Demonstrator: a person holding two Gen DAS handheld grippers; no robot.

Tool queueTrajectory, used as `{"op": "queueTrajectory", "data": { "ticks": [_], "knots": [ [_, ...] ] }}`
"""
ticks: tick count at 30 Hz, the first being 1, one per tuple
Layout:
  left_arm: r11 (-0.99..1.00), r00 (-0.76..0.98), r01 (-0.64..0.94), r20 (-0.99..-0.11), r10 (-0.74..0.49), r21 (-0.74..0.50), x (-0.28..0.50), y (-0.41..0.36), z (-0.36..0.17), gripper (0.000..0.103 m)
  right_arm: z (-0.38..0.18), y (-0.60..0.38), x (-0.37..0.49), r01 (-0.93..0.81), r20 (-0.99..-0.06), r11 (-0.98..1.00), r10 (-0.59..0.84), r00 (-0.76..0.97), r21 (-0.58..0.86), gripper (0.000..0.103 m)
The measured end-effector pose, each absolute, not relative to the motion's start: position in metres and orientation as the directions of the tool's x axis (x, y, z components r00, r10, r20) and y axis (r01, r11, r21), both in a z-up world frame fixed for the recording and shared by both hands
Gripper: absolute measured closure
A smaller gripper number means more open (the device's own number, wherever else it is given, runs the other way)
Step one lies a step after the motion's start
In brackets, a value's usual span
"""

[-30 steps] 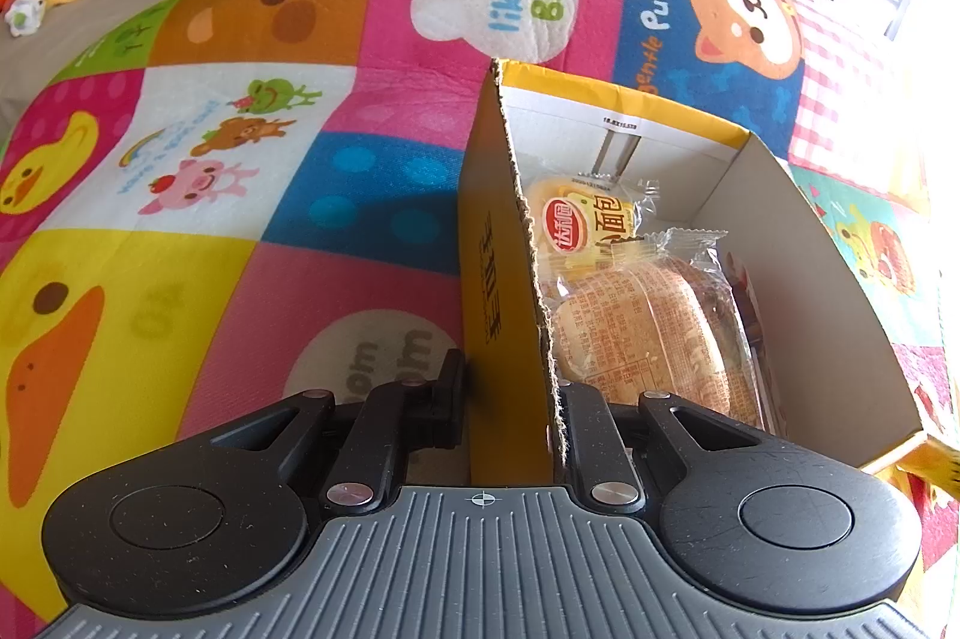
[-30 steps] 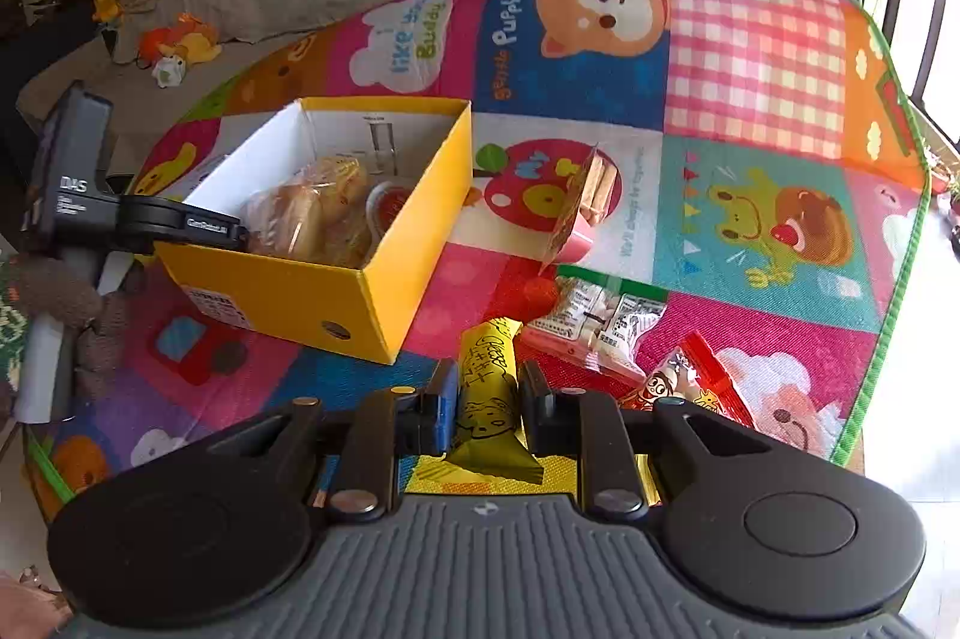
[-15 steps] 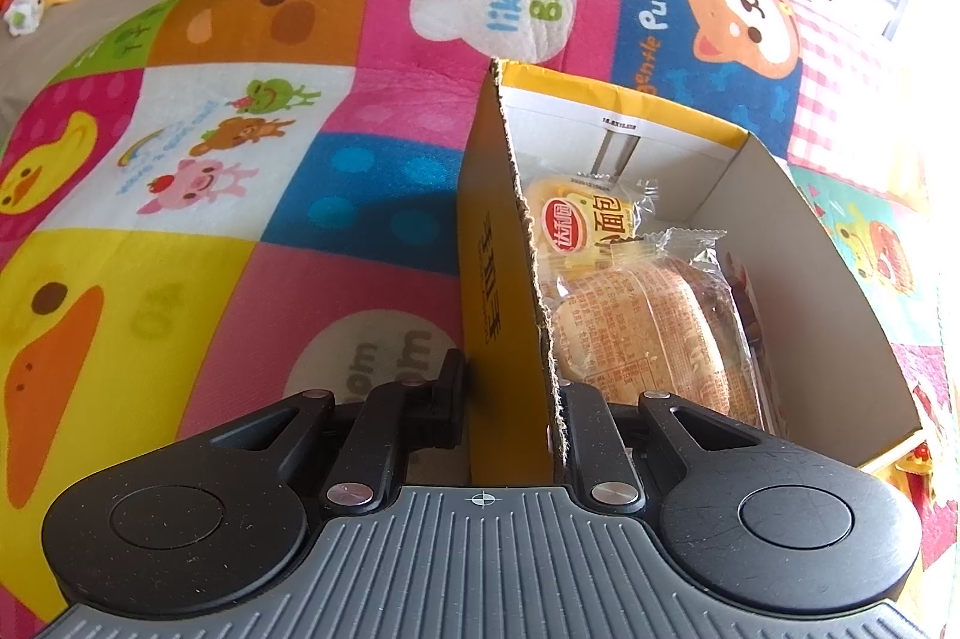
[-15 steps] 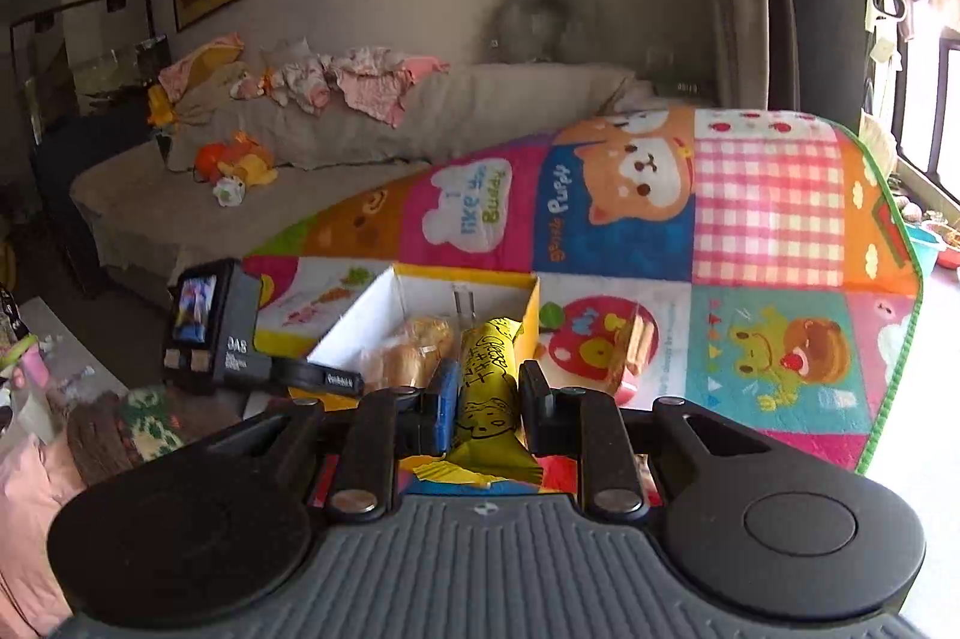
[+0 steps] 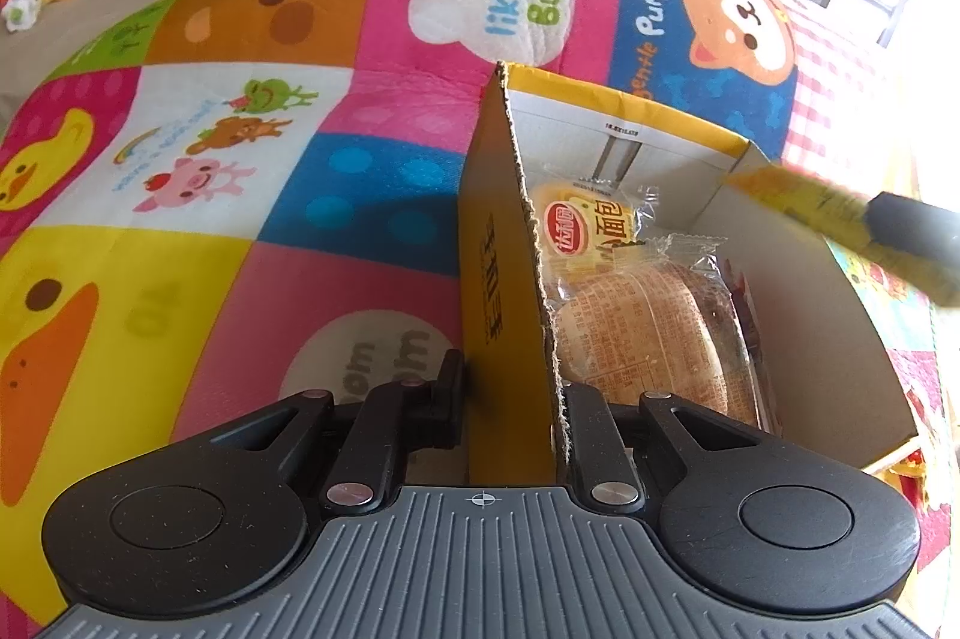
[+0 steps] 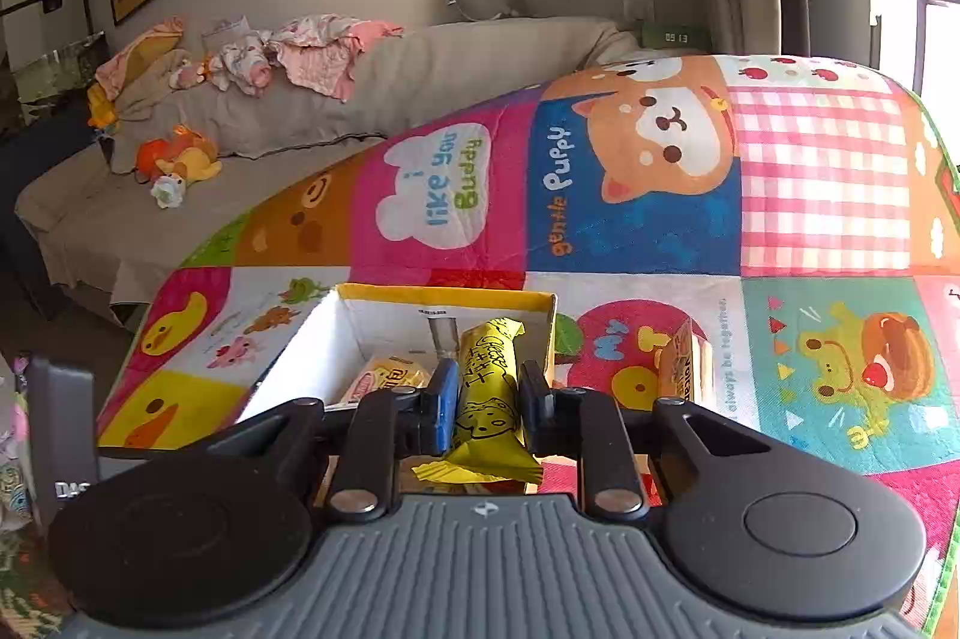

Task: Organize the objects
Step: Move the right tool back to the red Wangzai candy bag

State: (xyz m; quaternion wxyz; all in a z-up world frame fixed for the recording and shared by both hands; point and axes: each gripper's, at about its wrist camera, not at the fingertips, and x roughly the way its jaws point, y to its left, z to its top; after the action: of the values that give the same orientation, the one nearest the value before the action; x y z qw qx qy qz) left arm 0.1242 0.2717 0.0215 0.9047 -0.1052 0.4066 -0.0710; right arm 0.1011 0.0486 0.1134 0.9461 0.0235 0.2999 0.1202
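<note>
Yellow snack bar (image 6: 487,387): clamped between the jaws of your right gripper (image 6: 485,402), wrapper crimp trailing back toward the camera, front end poking out over the open box. In the left wrist view the bar (image 5: 840,225) shows blurred, above the box's far right wall.

Yellow cardboard box (image 5: 504,279): sits on the play mat (image 5: 240,159), white inside. Already holding two wrapped bread buns (image 5: 636,315), lying against the near wall. Room remains on the right side of the floor, which is likely where the bar belongs.

Your left gripper (image 5: 510,399): jaws pinched on the box's side wall, one finger outside, one inside. Judged purpose: it braces the light box so it doesn't slide or tip while you load from the other side.

Outward: a small carton (image 6: 690,369) waits on the mat just right of the box. Sofa (image 6: 420,99) behind, with clothes and plush toys.
</note>
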Motion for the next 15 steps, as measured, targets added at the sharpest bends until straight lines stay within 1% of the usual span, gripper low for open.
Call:
{"op": "queueTrajectory", "data": {
  "ticks": [3,5,6,9,11,13,14,15],
  "knots": [
    [0.967,0.66,0.042,-0.719,-0.215,-0.251,0.125,0.272,0.021,0.086,0.104,0.051,0.105,-0.224,-0.569,0.968,0.248,0.784,0.113,0.08],
    [0.967,0.661,0.039,-0.719,-0.215,-0.254,0.124,0.272,0.021,0.086,0.102,0.049,0.101,-0.235,-0.568,0.965,0.259,0.781,0.116,0.071],
    [0.966,0.662,0.038,-0.718,-0.215,-0.254,0.124,0.272,0.021,0.086,0.101,0.047,0.098,-0.236,-0.564,0.965,0.257,0.785,0.112,0.065],
    [0.967,0.662,0.039,-0.719,-0.214,-0.251,0.124,0.272,0.021,0.086,0.101,0.036,0.087,-0.225,-0.551,0.97,0.238,0.8,0.093,0.06],
    [0.969,0.661,0.042,-0.72,-0.21,-0.245,0.124,0.272,0.022,0.086,0.097,0.022,0.078,-0.198,-0.548,0.977,0.208,0.81,0.078,0.055],
    [0.97,0.664,0.046,-0.718,-0.209,-0.24,0.123,0.271,0.022,0.086,0.09,0.004,0.068,-0.155,-0.551,0.986,0.161,0.819,0.059,0.046],
    [0.97,0.665,0.047,-0.717,-0.208,-0.238,0.123,0.271,0.022,0.086,0.086,-0.003,0.062,-0.137,-0.552,0.989,0.143,0.821,0.051,0.043],
    [0.971,0.667,0.047,-0.716,-0.206,-0.235,0.123,0.271,0.022,0.086,0.08,-0.015,0.054,-0.115,-0.555,0.993,0.118,0.824,0.041,0.038]
  ]
}}
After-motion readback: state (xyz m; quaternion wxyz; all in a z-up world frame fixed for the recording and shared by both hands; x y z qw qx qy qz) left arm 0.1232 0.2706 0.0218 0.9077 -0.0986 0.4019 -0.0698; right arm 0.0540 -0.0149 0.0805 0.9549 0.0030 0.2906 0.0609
